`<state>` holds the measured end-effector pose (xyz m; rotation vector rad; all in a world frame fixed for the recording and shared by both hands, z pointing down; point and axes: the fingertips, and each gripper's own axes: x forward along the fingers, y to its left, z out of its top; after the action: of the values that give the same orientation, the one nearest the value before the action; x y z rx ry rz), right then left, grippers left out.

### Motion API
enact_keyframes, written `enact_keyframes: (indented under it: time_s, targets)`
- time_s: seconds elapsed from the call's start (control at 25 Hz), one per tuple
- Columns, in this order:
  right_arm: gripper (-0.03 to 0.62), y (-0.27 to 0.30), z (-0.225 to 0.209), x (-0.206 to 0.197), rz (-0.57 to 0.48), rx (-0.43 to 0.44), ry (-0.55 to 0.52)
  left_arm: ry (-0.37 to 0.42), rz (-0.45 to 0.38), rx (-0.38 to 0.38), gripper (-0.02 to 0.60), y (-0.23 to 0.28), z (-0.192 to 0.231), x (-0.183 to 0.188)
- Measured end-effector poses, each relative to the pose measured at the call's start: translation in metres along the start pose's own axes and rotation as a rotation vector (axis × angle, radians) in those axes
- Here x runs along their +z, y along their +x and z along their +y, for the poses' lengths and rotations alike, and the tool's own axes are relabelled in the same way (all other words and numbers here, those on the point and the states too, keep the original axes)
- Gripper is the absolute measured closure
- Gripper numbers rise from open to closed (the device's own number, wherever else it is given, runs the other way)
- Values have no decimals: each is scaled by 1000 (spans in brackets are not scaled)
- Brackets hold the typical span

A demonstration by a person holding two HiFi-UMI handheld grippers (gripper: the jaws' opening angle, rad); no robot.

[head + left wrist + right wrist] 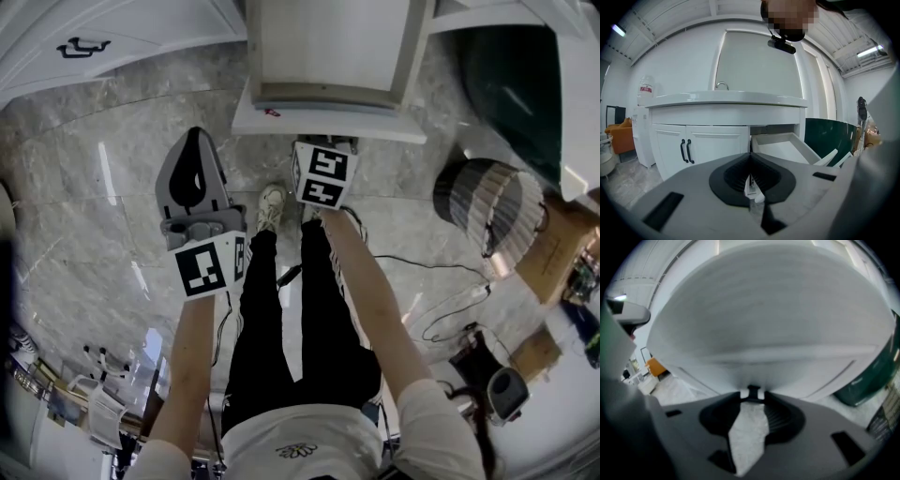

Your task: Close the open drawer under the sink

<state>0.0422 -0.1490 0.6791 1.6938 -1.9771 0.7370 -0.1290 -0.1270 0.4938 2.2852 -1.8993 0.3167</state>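
Note:
The white drawer (328,94) stands pulled out from under the sink at the top middle of the head view. My right gripper (325,142) is at the drawer's front panel (764,324), which fills the right gripper view. Its jaws are shut on the small black drawer handle (753,391) between their tips. My left gripper (197,134) hangs in the air left of the drawer, apart from it, its jaws shut on nothing. In the left gripper view the open drawer (780,145) shows to the right beyond the left gripper (750,157).
White cabinet doors with black handles (686,151) stand left of the drawer under the sink counter (726,98). A dark green tub (516,84) lies at the right, with a striped round basket (487,202), cardboard boxes (553,248) and floor cables (441,300). The person's shoe (272,206) rests before the drawer.

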Motion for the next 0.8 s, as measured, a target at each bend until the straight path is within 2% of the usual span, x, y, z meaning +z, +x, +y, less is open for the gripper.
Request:
enact_keyframes:
  time_s: [0.56, 0.8]
  targets:
    - [421, -29, 1, 12, 11, 11, 27, -24, -17, 27, 561, -5, 18, 10]
    - [421, -41, 2, 26, -23, 8, 34, -17, -21, 4, 561, -4, 13, 12]
